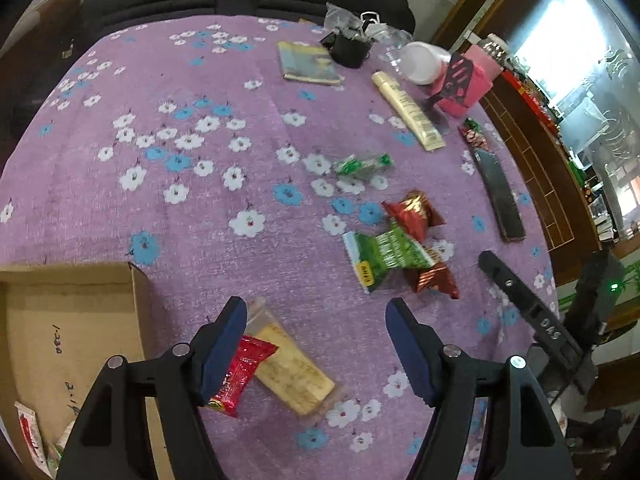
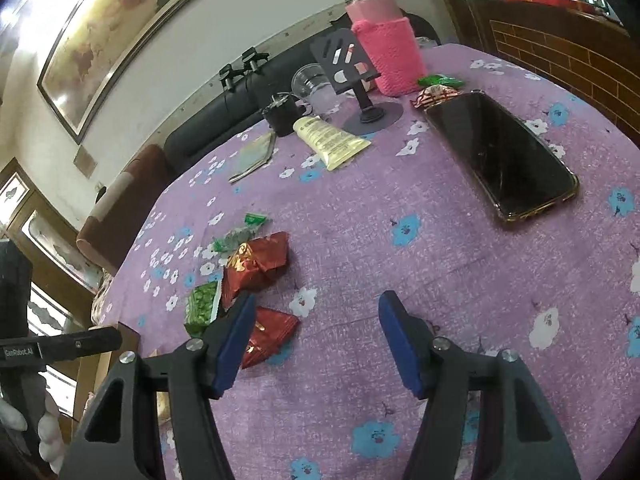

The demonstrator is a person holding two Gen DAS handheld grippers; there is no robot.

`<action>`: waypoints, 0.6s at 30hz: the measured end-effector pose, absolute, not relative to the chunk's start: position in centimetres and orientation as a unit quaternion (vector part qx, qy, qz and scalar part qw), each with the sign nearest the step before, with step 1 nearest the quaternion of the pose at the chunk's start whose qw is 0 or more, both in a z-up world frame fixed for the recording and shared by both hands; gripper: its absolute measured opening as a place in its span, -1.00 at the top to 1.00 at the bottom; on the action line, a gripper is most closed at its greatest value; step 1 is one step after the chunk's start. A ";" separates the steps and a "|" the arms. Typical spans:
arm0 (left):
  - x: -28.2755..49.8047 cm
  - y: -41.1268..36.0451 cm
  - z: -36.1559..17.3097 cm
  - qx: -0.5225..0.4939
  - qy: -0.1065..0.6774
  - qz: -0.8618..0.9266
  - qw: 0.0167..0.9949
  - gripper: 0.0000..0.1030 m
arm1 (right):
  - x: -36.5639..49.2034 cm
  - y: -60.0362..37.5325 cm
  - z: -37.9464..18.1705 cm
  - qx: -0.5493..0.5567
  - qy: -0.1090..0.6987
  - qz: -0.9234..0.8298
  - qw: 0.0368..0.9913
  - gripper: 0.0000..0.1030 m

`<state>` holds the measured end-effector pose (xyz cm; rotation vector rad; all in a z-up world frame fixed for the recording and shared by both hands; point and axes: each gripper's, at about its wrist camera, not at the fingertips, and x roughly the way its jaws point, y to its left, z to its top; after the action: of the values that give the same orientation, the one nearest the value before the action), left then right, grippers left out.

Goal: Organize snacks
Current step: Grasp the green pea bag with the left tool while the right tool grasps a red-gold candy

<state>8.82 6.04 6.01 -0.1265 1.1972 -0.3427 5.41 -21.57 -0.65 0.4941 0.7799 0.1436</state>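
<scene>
Purple floral tablecloth (image 1: 240, 184) beneath left gripper (image 1: 316, 312) and right gripper (image 2: 316, 306), both gaping wide, empty.

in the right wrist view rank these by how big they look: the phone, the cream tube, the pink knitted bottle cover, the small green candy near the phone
1. phone
2. pink knitted bottle cover
3. cream tube
4. small green candy

The phone lies nearer the camera, so its lead over the bottle cover may be partly fisheye nearness.

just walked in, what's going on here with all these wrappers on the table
A person with a handheld gripper in each hand is sorting snacks. The left gripper hangs open over a red snack packet and a tan bar beside the cardboard box. The right gripper is open near the red packets. Neither holds anything.
</scene>
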 end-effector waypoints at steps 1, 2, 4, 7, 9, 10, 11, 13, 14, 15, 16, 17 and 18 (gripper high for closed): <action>8.9 6.0 5.6 -0.064 0.563 -0.162 0.808 -0.45 | 5.4 -21.4 -0.7 0.235 0.378 0.072 0.892 -0.21; 8.9 5.9 5.3 -0.069 0.565 -0.164 0.806 -0.45 | 5.4 -21.2 -0.7 0.232 0.379 0.073 0.893 -0.21; 9.0 5.7 4.8 -0.082 0.566 -0.168 0.803 -0.45 | 5.5 -20.8 -0.7 0.224 0.381 0.079 0.894 -0.21; 9.0 5.3 4.7 -0.091 0.565 -0.176 0.801 -0.45 | 5.6 -20.3 -0.5 0.215 0.381 0.084 0.895 -0.21; 9.3 4.9 4.8 -0.091 0.564 -0.180 0.801 -0.45 | 5.7 -20.2 -0.5 0.211 0.383 0.084 0.895 -0.22; 9.5 4.7 4.9 -0.092 0.562 -0.183 0.802 -0.45 | 5.8 -20.1 -0.6 0.213 0.385 0.084 0.894 -0.22; 9.8 4.5 5.0 -0.096 0.557 -0.187 0.803 -0.45 | 6.0 -20.1 -0.7 0.214 0.387 0.084 0.893 -0.22; 10.3 4.1 5.1 -0.104 0.553 -0.197 0.803 -0.45 | 6.4 -20.0 -1.0 0.214 0.396 0.082 0.889 -0.22; 10.5 3.8 5.1 -0.106 0.551 -0.200 0.803 -0.46 | 6.6 -19.9 -1.1 0.216 0.399 0.083 0.887 -0.22; 10.7 3.6 5.0 -0.107 0.551 -0.200 0.803 -0.46 | 6.8 -19.9 -1.2 0.221 0.401 0.086 0.885 -0.22; 10.9 3.3 4.9 -0.112 0.550 -0.204 0.802 -0.46 | 6.8 -19.9 -1.2 0.221 0.402 0.087 0.884 -0.22; 11.1 3.0 4.7 -0.118 0.552 -0.210 0.798 -0.46 | 6.8 -19.9 -1.2 0.219 0.402 0.086 0.885 -0.22; 11.2 2.9 4.5 -0.123 0.552 -0.213 0.797 -0.45 | 6.7 -19.9 -1.3 0.217 0.402 0.085 0.885 -0.22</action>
<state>11.18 2.85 4.54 -0.2632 1.1866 -0.4571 6.72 -19.86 -1.26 0.4524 0.8362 0.1771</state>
